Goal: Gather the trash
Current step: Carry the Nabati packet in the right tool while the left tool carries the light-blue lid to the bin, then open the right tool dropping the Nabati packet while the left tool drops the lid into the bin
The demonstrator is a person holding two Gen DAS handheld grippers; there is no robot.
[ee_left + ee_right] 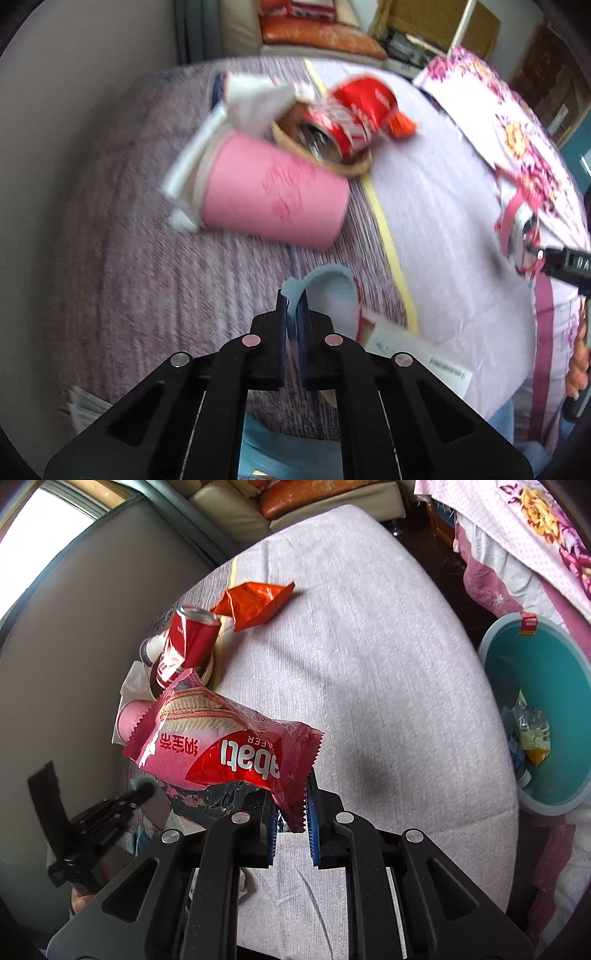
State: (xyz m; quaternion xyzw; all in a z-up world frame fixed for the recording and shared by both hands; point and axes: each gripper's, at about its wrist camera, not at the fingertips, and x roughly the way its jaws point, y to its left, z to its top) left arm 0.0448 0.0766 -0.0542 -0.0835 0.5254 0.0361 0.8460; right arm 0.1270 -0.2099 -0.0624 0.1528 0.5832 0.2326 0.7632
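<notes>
In the left wrist view my left gripper (293, 301) is shut on a thin light blue scrap (328, 288) that curls up off the purple bedcover (155, 266). Beyond it a pink paper cup (273, 195) lies on its side beside white tissue (251, 103). A dented red can (354, 114) and an orange wrapper (400, 123) lie further back. In the right wrist view my right gripper (291, 812) is shut on a pink and red wafer wrapper (229, 749), held above the bed. A teal bin (495, 672) holding some trash stands at the right.
A floral quilt (517, 147) is bunched along the bed's right side, close to the bin. A printed paper leaflet (417, 354) lies near my left gripper. A wall (74, 635) runs along the bed's left side, and a sofa (236, 513) stands beyond its far end.
</notes>
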